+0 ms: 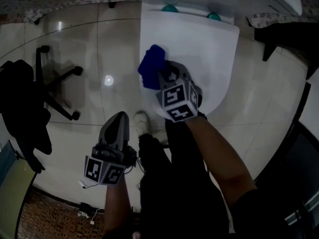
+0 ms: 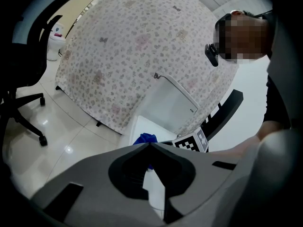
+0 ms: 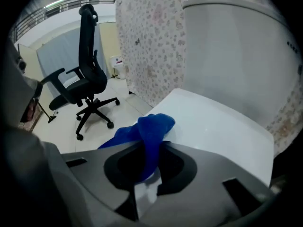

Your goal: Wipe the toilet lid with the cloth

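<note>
One white toilet lid (image 1: 199, 49). One blue cloth (image 1: 149, 66). Two teal round caps at the lid's back edge: a left cap (image 1: 170, 7) and a right cap (image 1: 214, 16). Two handheld grippers: the left gripper (image 1: 119, 117) and the right gripper (image 1: 160, 76). One black office chair (image 1: 22, 98). One pale shoe (image 1: 142, 121).

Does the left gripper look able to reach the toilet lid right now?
Probably yes: the left gripper hangs shut, empty, over floor beside the toilet lid, nothing between them; the right gripper and cloth occupy only one edge.
</note>
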